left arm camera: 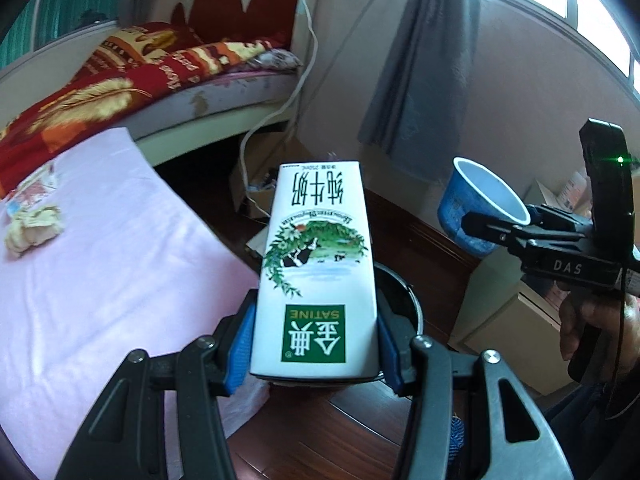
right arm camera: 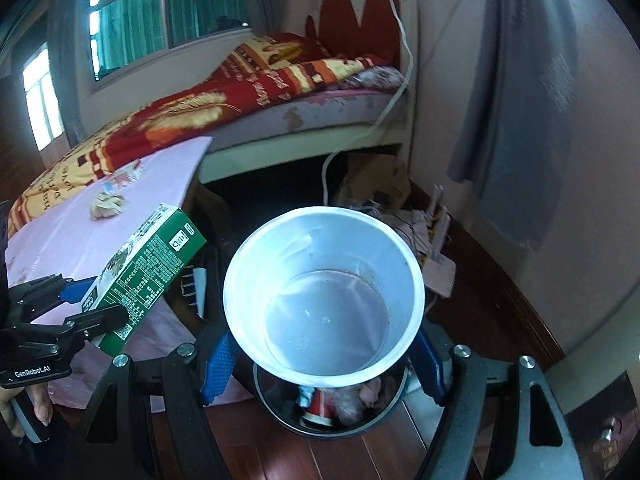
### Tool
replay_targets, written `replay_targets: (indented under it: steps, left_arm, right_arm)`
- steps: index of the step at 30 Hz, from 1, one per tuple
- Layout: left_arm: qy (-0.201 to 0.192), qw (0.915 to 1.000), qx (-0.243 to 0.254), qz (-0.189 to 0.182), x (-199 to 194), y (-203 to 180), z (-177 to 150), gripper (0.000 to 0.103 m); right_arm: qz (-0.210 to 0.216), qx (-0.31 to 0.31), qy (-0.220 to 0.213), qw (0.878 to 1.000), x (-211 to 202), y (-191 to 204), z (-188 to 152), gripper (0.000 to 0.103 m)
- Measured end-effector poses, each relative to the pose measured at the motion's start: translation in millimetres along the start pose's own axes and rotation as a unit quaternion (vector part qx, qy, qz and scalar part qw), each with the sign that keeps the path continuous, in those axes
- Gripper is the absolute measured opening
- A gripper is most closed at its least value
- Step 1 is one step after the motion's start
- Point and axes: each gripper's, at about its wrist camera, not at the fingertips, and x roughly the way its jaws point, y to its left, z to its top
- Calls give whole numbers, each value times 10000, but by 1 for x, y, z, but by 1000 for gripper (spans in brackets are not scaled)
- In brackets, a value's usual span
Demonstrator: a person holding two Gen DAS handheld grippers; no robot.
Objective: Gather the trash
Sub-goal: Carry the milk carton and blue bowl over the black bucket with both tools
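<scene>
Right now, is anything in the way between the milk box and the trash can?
Nothing visible. The left tool holds the milk carton right above the black trash can, and the can's mouth shows open, with some trash inside. The right tool holds the cup over the same can.

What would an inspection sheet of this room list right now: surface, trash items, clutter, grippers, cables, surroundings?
Surface: pink table cloth; wood floor.
Job's things: milk carton and paper cup, both held; crumpled wrappers on the cloth; bin on the floor with trash inside.
Clutter: cardboard boxes under the bed.
Grippers: left gripper clamps the carton; right gripper clamps the cup above the bin.
Cables: white cable hanging from the headboard.
Surroundings: bed, grey curtain, windows.
</scene>
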Motion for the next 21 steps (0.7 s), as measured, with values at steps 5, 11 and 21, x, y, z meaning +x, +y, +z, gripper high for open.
replay_targets:
  steps: [5, 11, 21]
  left_arm:
    - [137, 9997, 101, -159, 18, -15, -1, 54]
    - [342, 9987, 208, -321, 38, -31, -6, 54]
    - [852, 9951, 205, -460, 80, -39, -21, 54]
  right_arm:
    - [-129, 114, 114, 9998, 10, -21, -16, 76]
    - [-219, 88, 321, 9992, 23, -37, -36, 76]
    - [-221, -78, 772, 9967, 60, -53, -67, 76]
